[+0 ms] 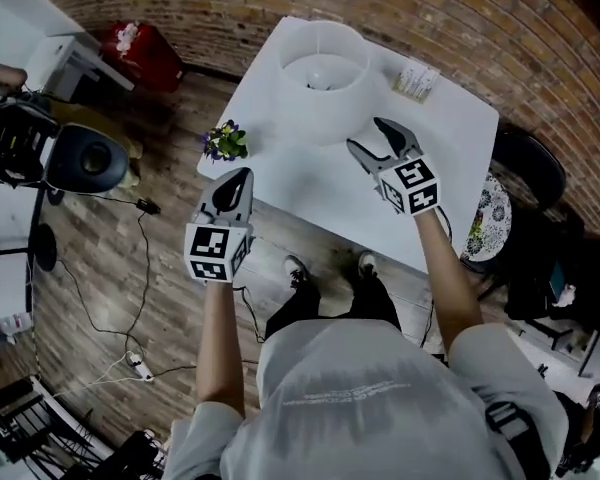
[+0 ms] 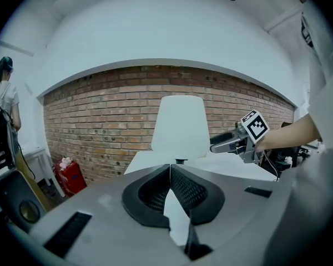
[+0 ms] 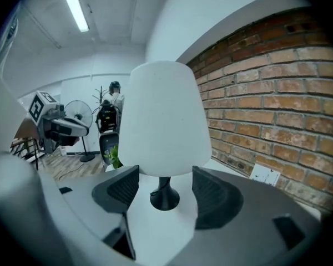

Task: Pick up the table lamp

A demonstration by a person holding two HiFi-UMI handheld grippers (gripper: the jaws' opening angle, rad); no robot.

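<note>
The table lamp has a wide white shade (image 1: 320, 73) and a small black foot, and stands on the white table (image 1: 310, 183). My right gripper (image 1: 368, 136) is open just in front of the shade. In the right gripper view the lamp's black foot (image 3: 165, 197) stands a little ahead, between the spread jaws of the right gripper (image 3: 165, 176), under the shade (image 3: 164, 121); nothing is gripped. My left gripper (image 1: 240, 178) is shut and empty at the table's near left edge. In the left gripper view, the left gripper (image 2: 169, 170) points at the lamp shade (image 2: 180, 126).
A small potted plant (image 1: 225, 141) sits at the table's left edge and a white card (image 1: 416, 80) lies at the far right by the brick wall. A speaker (image 1: 90, 160), cables and a red case (image 1: 145, 53) are on the floor to the left; a dark chair (image 1: 528, 168) stands to the right.
</note>
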